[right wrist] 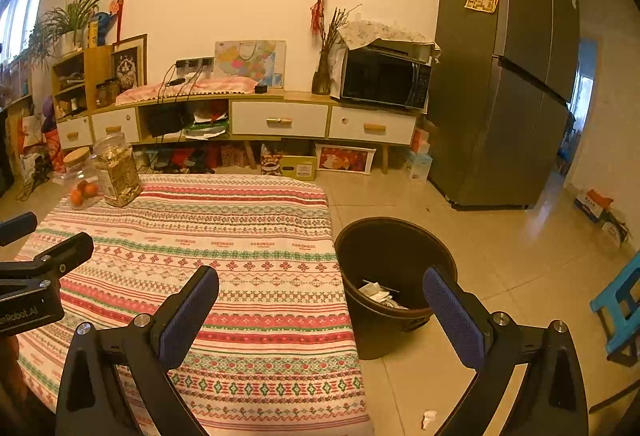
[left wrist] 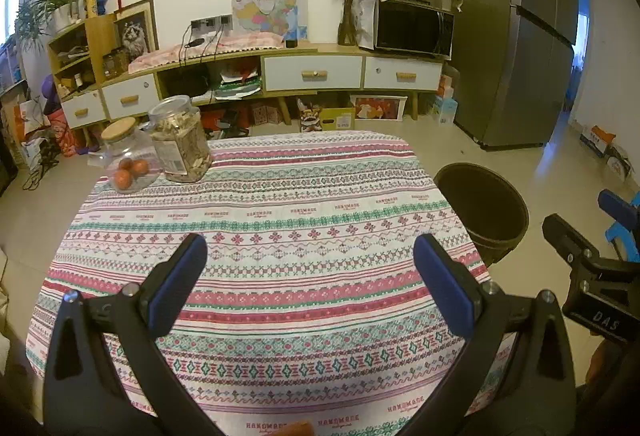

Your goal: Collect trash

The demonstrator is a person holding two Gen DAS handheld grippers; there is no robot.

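Two grippers, left gripper [left wrist: 310,276] and right gripper [right wrist: 320,310], are hovering, jaws spread wide, gripping nothing. I'm seeing counter [left wrist: 280,195] without trash; bin [right wrist: 394,276] right of counter is holding paper. One scrap [right wrist: 429,419] is lying on floor near bin; I'm judging right gripper should go down for it.

Orange object [left wrist: 294,428] — cut off, unidentifiable

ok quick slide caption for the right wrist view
Open right gripper above the edge of the patterned tablecloth, dark bin holding crumpled paper beside it, one white scrap on the floor.
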